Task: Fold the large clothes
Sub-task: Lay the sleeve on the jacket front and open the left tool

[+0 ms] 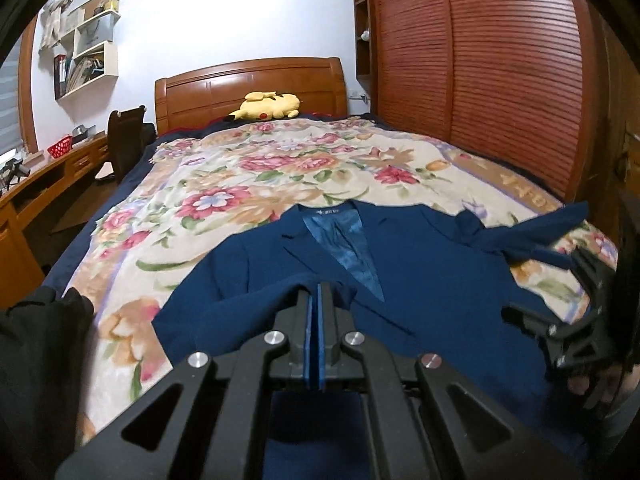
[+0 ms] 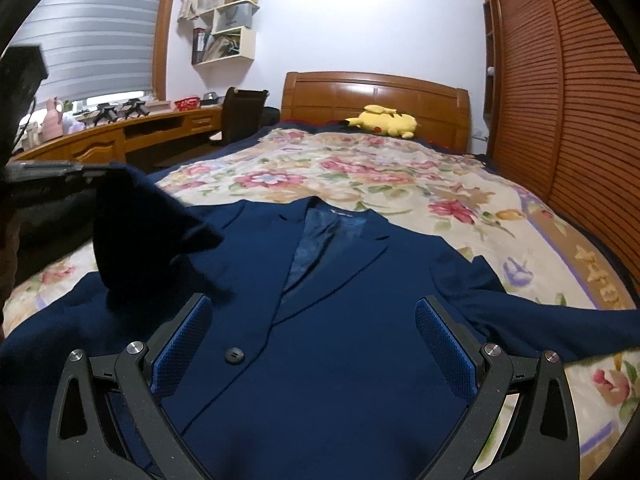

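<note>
Left gripper (image 1: 318, 292), jaws closed on a raised fold of sleeve of the navy blazer (image 2: 328, 320); the blazer lies face up, collar toward the headboard, on the floral bedspread (image 2: 400, 176). Right gripper (image 2: 316, 344), jaws wide apart and holding nothing, poised above the blazer's buttoned front

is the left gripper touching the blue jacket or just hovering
Touching. In the left wrist view the left gripper has its jaws shut on a fold of the blue jacket, with cloth bunched right at the tips; the right wrist view shows that fabric lifted.
</note>
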### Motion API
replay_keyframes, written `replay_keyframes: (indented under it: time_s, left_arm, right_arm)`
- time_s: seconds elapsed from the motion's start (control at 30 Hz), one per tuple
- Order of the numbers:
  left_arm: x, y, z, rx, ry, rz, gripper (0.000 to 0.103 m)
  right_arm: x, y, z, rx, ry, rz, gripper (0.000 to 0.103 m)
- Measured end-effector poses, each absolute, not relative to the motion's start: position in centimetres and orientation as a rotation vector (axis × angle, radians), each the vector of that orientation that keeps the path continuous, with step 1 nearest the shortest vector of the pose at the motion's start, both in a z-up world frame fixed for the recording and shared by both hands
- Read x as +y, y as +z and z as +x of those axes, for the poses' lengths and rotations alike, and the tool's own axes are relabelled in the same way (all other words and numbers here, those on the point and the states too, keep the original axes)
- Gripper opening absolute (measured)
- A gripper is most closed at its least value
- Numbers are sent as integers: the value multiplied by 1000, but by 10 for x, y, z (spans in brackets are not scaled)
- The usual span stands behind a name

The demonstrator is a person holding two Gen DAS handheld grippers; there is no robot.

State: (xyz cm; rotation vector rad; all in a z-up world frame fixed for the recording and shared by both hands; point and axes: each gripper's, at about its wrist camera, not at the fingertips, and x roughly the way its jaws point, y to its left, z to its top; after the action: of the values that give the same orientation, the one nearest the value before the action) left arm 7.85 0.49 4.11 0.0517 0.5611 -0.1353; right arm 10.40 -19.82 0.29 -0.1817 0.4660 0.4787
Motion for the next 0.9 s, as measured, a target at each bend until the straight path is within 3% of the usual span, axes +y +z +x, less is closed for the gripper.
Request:
replay_keyframes:
  time_s: [0.17,0.4,0.63,0.9]
  left_arm:
    - [5,23,62,557,-151,24,5]
    - [12,10,37,523,-157,-13,24]
    - [28,1,25,518,-129,-16,37]
    - [67,-15,15,554,-89,-48,43]
  right_arm:
    - [-197,-1,104,479,472,-193,103]
    - [-190,-9,106,497,473,-208,103]
    - [-180,-13,107,509,484,-221,103]
    - [-154,1,99,491,511,-228,103]
